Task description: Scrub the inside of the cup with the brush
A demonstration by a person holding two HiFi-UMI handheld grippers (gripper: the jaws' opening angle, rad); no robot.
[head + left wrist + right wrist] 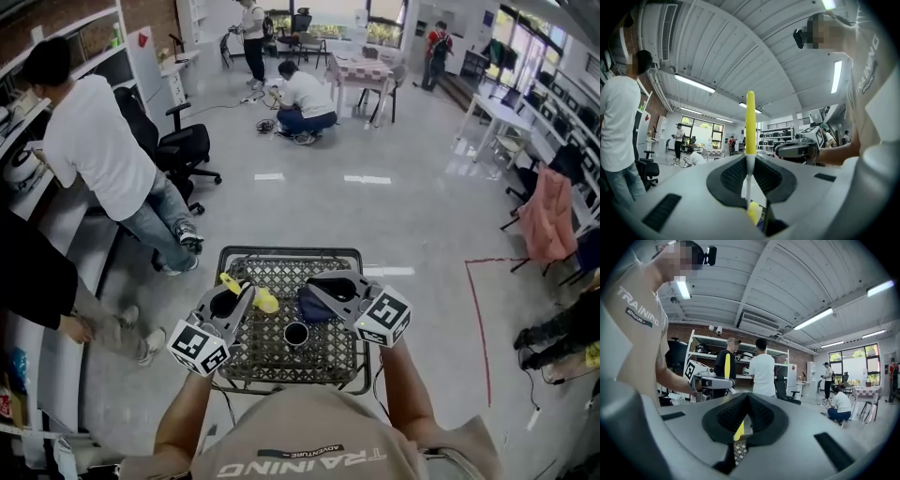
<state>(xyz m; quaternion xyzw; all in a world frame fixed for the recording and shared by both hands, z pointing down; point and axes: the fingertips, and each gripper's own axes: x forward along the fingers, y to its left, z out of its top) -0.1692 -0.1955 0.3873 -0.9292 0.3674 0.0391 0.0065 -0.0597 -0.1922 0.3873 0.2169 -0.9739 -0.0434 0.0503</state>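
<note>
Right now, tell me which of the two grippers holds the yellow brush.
The left gripper: its jaws clamp the yellow brush, which sticks out beyond them. The right gripper is shut on nothing.

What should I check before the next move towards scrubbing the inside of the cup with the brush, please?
1. Brush gripped by the left tool: ok, jaws shut on its thin white stem.
2. Cup upright, mouth up, on the mesh table: ok.
3. Cup steadied by the right tool: not ok, its jaws are shut on nothing.
4. Brush inside the cup: not ok, it is off to the cup's left in the head view.
5. Blue object clear of the cup: cannot tell.
</note>
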